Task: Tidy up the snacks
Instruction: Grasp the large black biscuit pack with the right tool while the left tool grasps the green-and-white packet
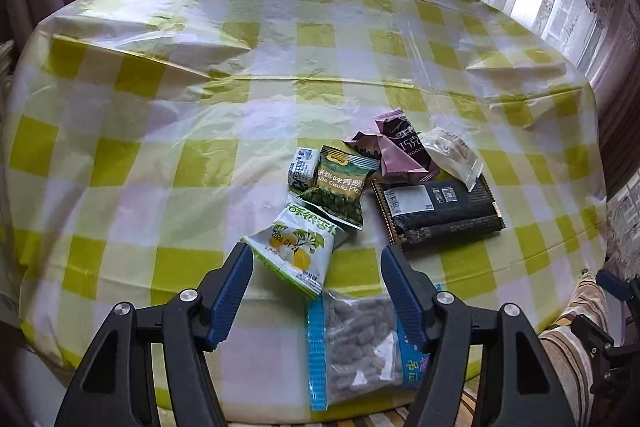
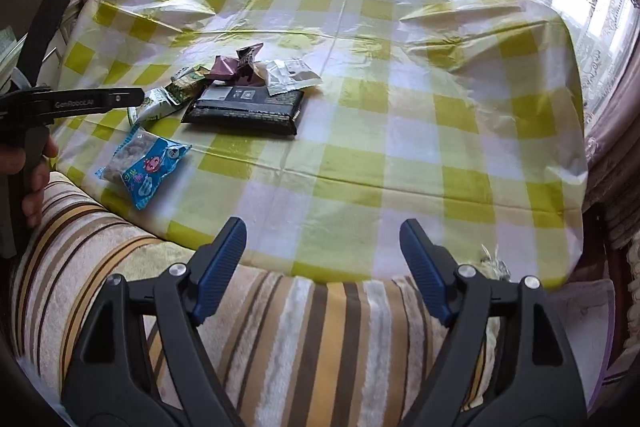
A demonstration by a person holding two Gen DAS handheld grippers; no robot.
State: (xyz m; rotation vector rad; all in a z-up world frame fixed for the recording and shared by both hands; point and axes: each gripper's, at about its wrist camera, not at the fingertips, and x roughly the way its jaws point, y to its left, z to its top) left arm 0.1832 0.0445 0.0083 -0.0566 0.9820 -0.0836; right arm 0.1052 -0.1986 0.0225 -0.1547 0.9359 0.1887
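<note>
Several snack packets lie clustered on a table with a yellow-and-white checked cloth (image 1: 200, 155). In the left wrist view my left gripper (image 1: 316, 251) hangs open above the near ones: a white-green ginkgo packet (image 1: 296, 247) between its fingertips, untouched, and a clear blue-edged bag of nuts (image 1: 356, 343) below. Beyond lie a green pea packet (image 1: 340, 187), a small white-blue candy (image 1: 303, 167), a black flat packet (image 1: 440, 211), pink chocolate wrappers (image 1: 392, 151) and a clear packet (image 1: 452, 155). My right gripper (image 2: 322, 227) stands open over the table's near edge, holding nothing, right of the cluster (image 2: 244, 99).
A striped cushion (image 2: 300, 339) lies against the table's near edge. Curtains (image 2: 600, 7) and a bright window stand behind the table. A hand (image 2: 36, 183) holds the left gripper's handle at the left of the right wrist view. A small crumpled wrapper (image 2: 494, 261) sits at the table's near right edge.
</note>
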